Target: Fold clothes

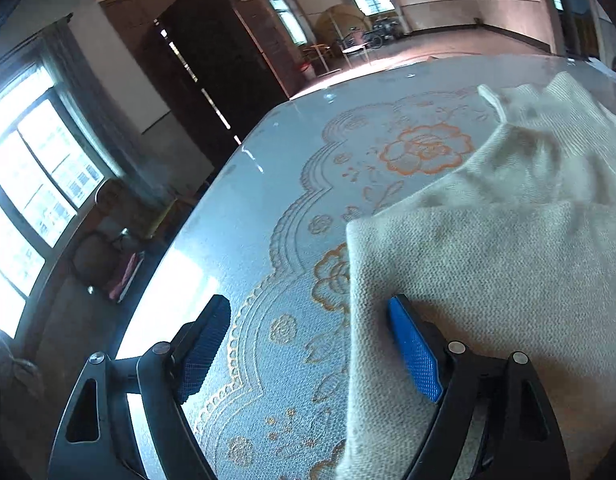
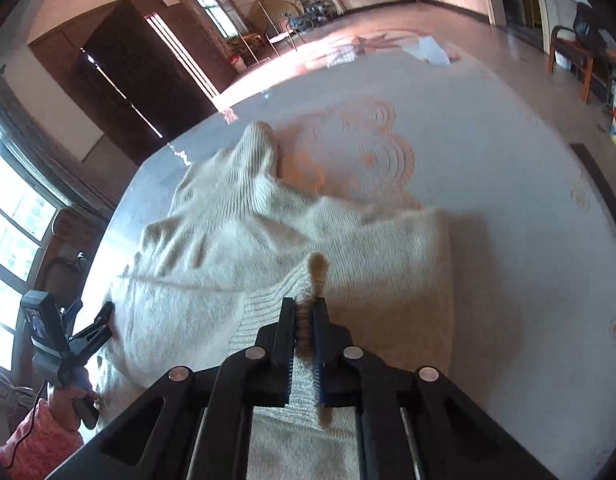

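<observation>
Right gripper [image 2: 303,312]: jaws clenched almost together, pinching a ribbed edge of the cream knit sweater [image 2: 267,240] between them, a fold of the knit rising just beyond the tips toward 12 o'clock; left gripper [image 1: 312,344]: jaws spread wide and released, nothing between them, the blue-padded right finger [image 1: 414,354] lying on the near left edge of the sweater [image 1: 488,260], the left finger [image 1: 203,344] over the bare tablecloth [image 1: 291,208]; in the right wrist view the left gripper [image 2: 103,326] sits at 8 o'clock, at the left border of the garment, held in a hand [image 2: 73,394] with a pink patterned sleeve [image 2: 39,436] below it, and whether its tips touch the knit there cannot be told; the sweater lies bunched and partly doubled over on the round table [image 2: 508,220], occupying its left-centre portion, one ribbed end pointing toward 11 o'clock; count: one sweater, two grippers, one table with an orange floral cloth under a glossy surface, one hand visible.
</observation>
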